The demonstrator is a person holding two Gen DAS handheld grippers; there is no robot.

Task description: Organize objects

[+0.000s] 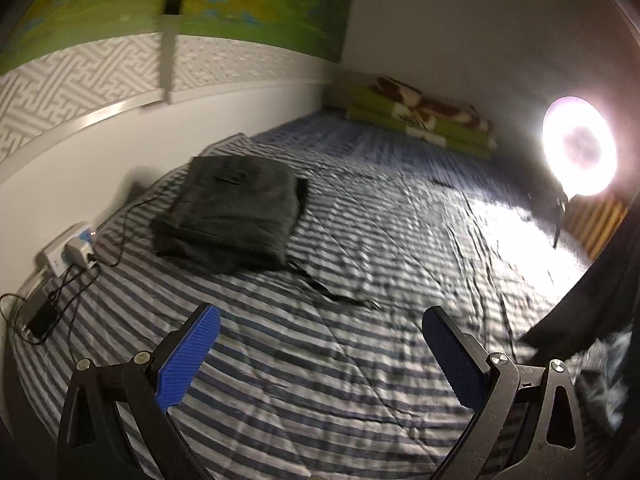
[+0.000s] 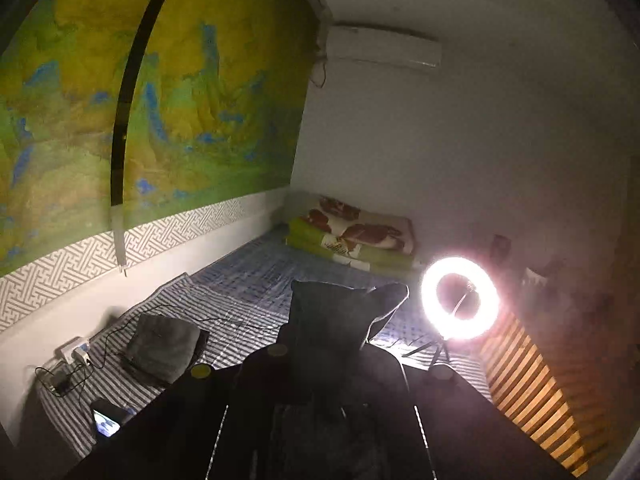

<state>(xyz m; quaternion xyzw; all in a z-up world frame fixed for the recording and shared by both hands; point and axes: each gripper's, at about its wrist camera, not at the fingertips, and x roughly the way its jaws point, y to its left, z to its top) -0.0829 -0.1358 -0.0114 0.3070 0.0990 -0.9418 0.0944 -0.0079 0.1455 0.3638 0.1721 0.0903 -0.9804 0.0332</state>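
Observation:
A folded dark grey garment (image 1: pixel 228 216) (image 2: pixel 164 346) lies on the striped bedsheet (image 1: pixel 360 360) near the wall. My left gripper (image 1: pixel 320 316) hovers open over the sheet in front of it, with nothing between its blue pads (image 1: pixel 188 360). My right gripper (image 2: pixel 324 364) is a dark silhouette, shut on a second dark garment (image 2: pixel 344 316) that it holds up above the bed; the cloth hides its fingertips. In the left wrist view, dark cloth (image 1: pixel 592 312) hangs at the right edge.
A power strip (image 1: pixel 68 252) (image 2: pixel 74 350) with cables and a black charger (image 1: pixel 42 316) sits by the wall. A lit phone (image 2: pixel 106 424) lies on the sheet. Folded green blankets (image 1: pixel 424 120) (image 2: pixel 352 240) lie at the far end. A bright ring light (image 1: pixel 578 152) (image 2: pixel 460 298) stands right.

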